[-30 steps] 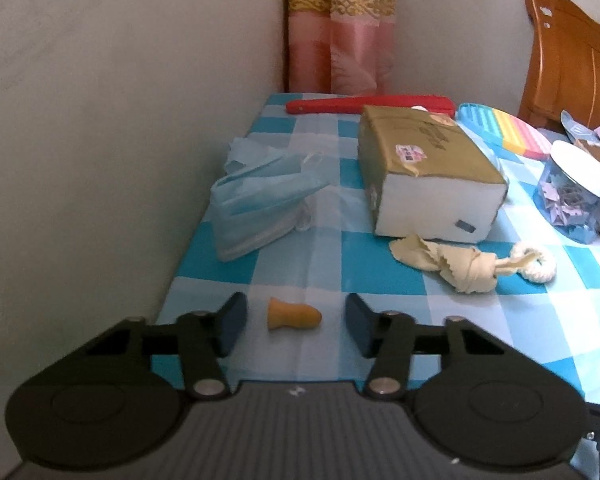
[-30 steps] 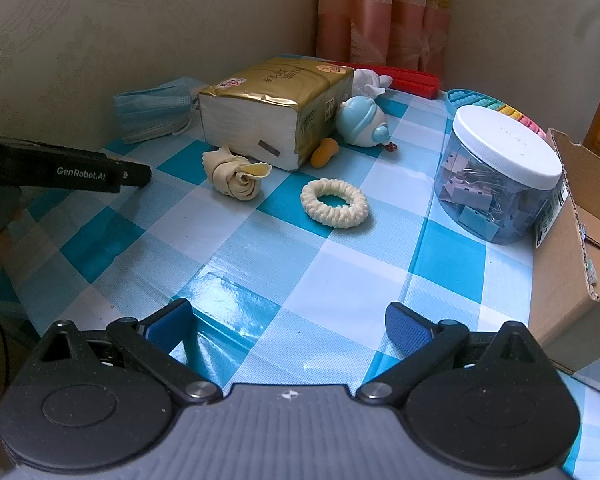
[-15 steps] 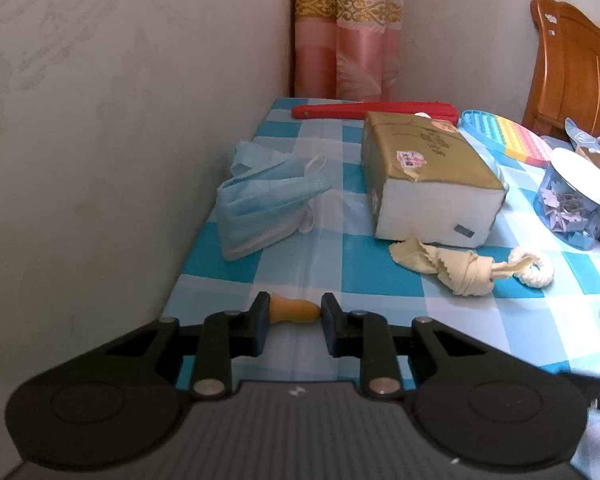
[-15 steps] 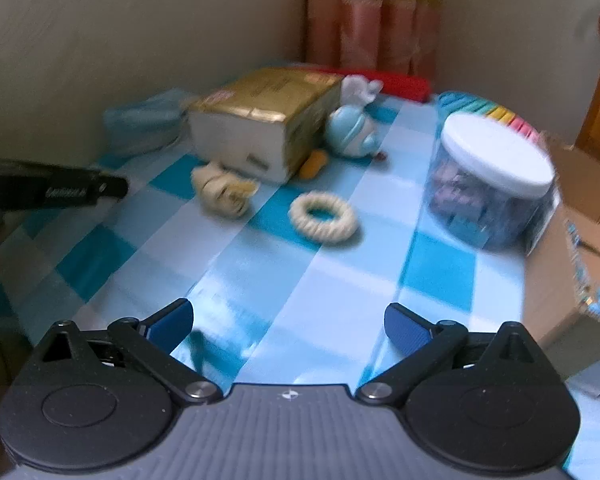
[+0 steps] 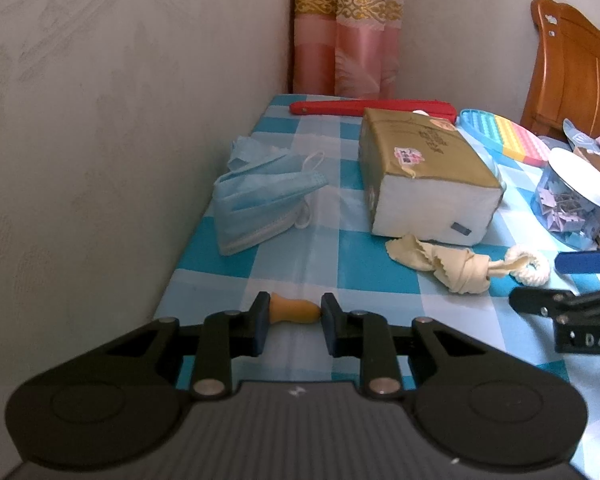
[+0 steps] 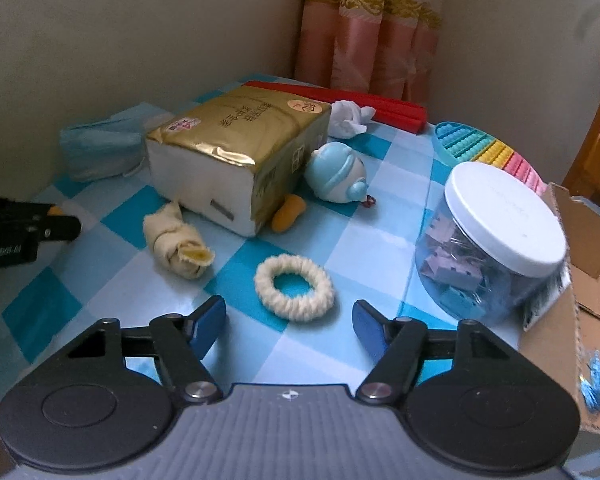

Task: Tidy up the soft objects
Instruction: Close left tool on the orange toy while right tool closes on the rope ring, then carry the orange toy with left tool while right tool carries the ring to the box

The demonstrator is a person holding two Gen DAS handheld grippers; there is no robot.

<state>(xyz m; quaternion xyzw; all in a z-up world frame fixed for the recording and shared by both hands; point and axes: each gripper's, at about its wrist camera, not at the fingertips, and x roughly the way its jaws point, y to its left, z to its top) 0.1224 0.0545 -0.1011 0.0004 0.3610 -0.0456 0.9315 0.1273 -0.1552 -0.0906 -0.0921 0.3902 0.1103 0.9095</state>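
Left gripper clamps a small orange earplug end to end, low over the checked tablecloth, at six o'clock in its view. Right gripper closing; nothing touched yet, cream scrunchie lies just ahead of the tips, at twelve from them. To do this well: centre the scrunchie between the pads, pinch one side of the ring, lift straight. Clear jar with white lid at three o'clock holds binder clips. Cardboard box beyond it; contents mostly hidden.
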